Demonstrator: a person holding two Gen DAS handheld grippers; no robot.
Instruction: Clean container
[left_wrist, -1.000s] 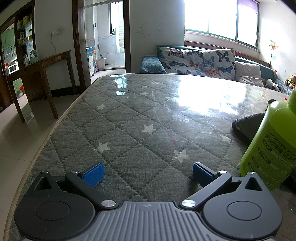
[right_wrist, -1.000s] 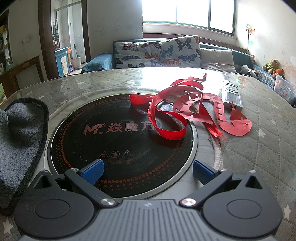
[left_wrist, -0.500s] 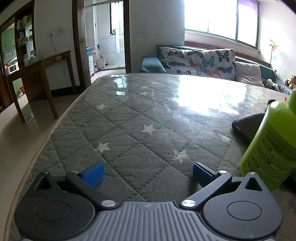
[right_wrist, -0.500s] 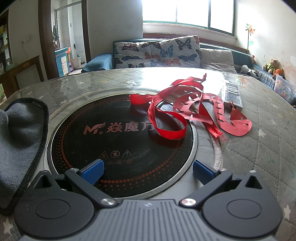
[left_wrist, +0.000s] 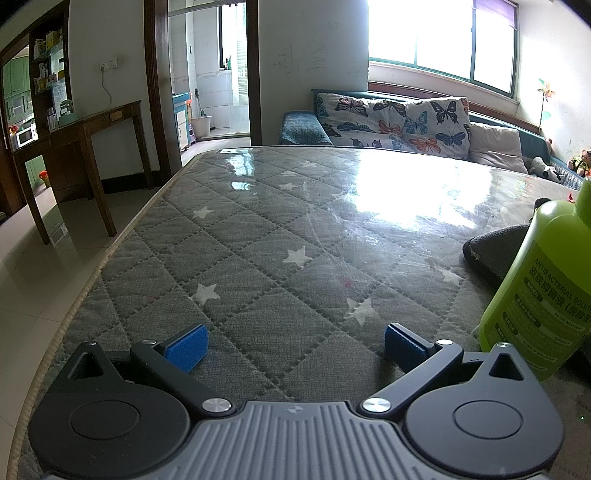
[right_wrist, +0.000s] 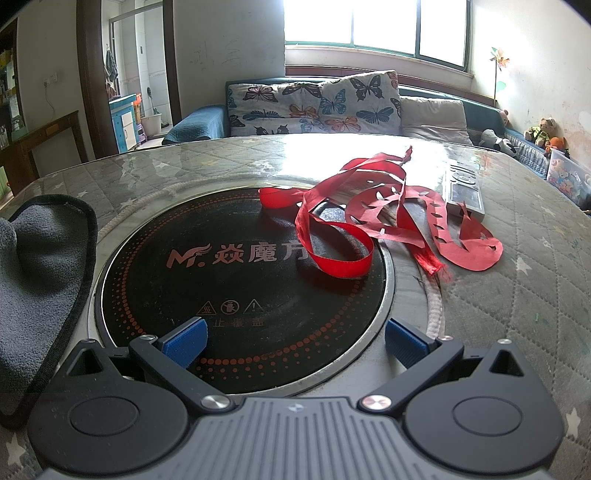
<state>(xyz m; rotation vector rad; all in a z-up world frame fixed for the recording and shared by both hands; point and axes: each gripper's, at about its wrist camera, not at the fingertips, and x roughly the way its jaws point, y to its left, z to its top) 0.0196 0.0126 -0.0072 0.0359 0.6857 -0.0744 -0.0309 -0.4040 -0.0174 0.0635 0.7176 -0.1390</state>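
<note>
Right wrist view: the right tool, spread wide and empty, hovers at the near rim of the induction cooktop; red ribbon lies far-right, grey cloth left (nearer). Left tool gapes empty beside the green bottle.

- A home living room: sofa with butterfly cushions under the window.
- Soft toys along the wall.
- Quilted table, tiled floor.

Grey star-quilted table cover under glossy clear sheet. Bearing green bottle, grey cloth, induction cooktop, red ribbon. Possibly a remote control too.
</note>
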